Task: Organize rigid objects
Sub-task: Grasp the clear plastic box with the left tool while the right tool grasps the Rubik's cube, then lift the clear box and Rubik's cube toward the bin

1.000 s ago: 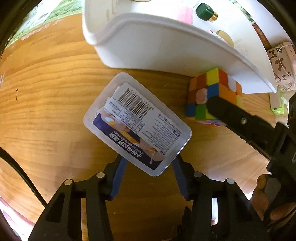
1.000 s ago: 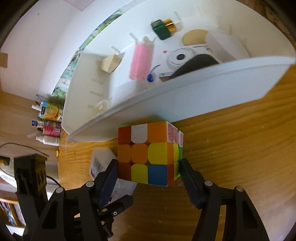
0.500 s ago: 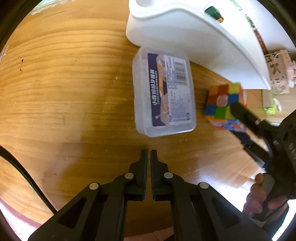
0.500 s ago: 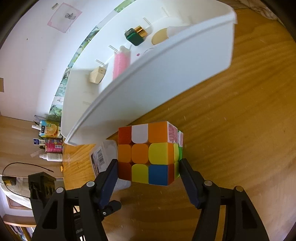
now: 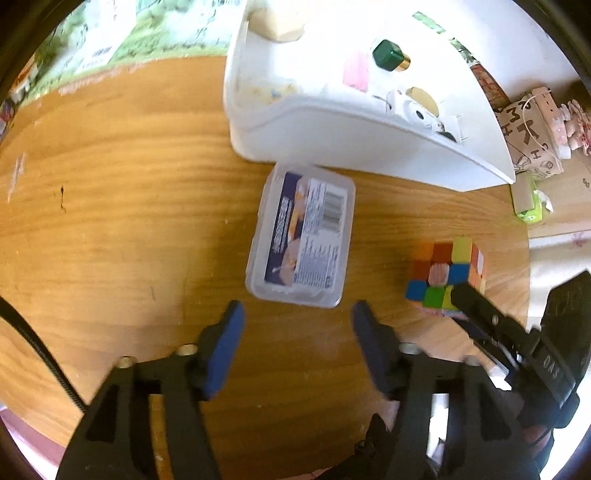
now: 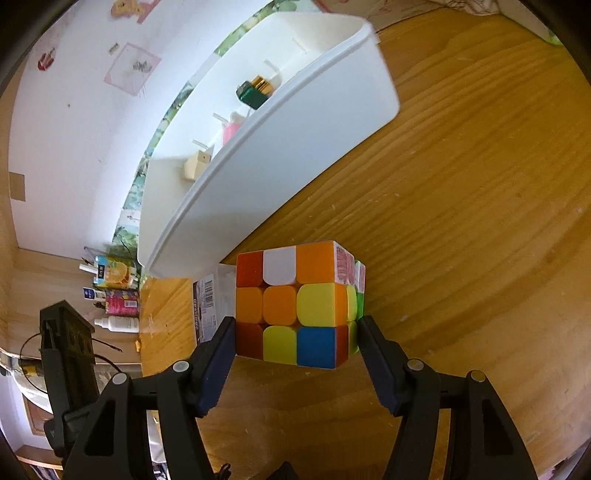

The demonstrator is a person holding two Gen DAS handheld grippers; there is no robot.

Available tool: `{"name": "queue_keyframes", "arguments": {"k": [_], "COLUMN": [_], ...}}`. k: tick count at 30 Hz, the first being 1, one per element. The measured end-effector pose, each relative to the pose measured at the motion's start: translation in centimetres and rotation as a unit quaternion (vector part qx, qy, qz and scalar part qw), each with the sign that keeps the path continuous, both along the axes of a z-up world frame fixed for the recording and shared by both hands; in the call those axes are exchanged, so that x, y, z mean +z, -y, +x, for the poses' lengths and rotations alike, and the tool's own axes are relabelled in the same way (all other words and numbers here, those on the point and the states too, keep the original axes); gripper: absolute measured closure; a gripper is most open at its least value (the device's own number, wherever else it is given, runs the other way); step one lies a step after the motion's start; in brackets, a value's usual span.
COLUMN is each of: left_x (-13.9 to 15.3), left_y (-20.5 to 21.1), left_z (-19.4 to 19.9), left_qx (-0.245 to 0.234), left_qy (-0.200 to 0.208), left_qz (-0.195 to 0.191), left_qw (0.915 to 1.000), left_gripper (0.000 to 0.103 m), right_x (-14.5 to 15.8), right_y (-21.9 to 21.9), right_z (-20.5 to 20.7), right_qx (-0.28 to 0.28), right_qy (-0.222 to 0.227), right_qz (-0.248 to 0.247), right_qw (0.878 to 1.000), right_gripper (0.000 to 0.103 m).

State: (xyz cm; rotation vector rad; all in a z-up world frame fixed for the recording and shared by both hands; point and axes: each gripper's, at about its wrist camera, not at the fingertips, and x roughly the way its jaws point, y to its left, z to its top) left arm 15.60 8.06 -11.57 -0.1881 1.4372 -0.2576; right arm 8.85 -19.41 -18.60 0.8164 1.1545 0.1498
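Observation:
A clear plastic box [image 5: 301, 240] with a printed label lies flat on the wooden table, just in front of the white bin [image 5: 332, 136]. My left gripper [image 5: 297, 314] hovers above the table short of the box. Its jaws are opening and nothing is between them. My right gripper [image 6: 295, 326] is shut on a colourful puzzle cube [image 6: 295, 306], its pads pressing on the cube's lower sides. In the left wrist view the cube [image 5: 443, 277] hangs to the right of the box. The clear box [image 6: 210, 302] peeks out behind the cube on its left.
The white bin [image 6: 277, 184] holds a green-capped bottle [image 5: 388, 55], a pink item [image 5: 356, 74], a white camera [image 5: 413, 110] and a cream block [image 5: 280, 26]. Small bottles and cartons [image 6: 114, 291] stand at the table's far end. A paper bag [image 5: 528, 136] stands right of the bin.
My left gripper let go of the clear box, shut empty, then opened again while drawing back and up. The right gripper carried the cube sideways along the bin's front wall.

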Motion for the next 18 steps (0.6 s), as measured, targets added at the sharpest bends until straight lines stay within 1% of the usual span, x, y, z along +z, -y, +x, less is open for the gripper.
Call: {"name": "queue_keyframes", "arguments": {"k": [3, 4, 5, 8, 14, 18], "left_x": [-0.4, -1.0, -1.7, -2.7, -4.4, -5.1], "left_y": [0.6, 1.0, 2.8, 5.1, 6.7, 7.6], "left_z": [0.7, 0.2, 0.8, 2.0, 3.4, 4.3], "left_qx": [0.002, 0.003, 0.005, 0.011, 0.024, 0.034], "left_qy": [0.003, 0.003, 0.003, 0.001, -0.017, -0.027], "left_qz": [0.002, 0.004, 0.007, 0.016, 0.031, 0.036], "left_qw": [1.0, 1.0, 1.0, 0.9998, 0.9991, 0.9984], "left_gripper": [0.024, 0.023, 0.023, 0.021, 0.021, 0.021], "right_x": [0.0, 0.0, 0.0, 0.1, 0.8, 1.6], "right_y": [0.4, 0.5, 0.5, 0.5, 0.9, 1.2], "right_z": [-0.5, -0.7, -0.8, -1.0, -1.0, -0.5], "right_qx": [0.001, 0.002, 0.004, 0.015, 0.046, 0.065], "right_qy": [0.003, 0.004, 0.006, 0.012, 0.024, 0.037], "right_qz": [0.001, 0.0, -0.002, -0.007, -0.011, -0.027], "right_qw": [1.0, 1.0, 1.0, 1.0, 0.999, 0.997], "right_gripper": [0.037, 0.037, 0.037, 0.037, 0.037, 0.037]}}
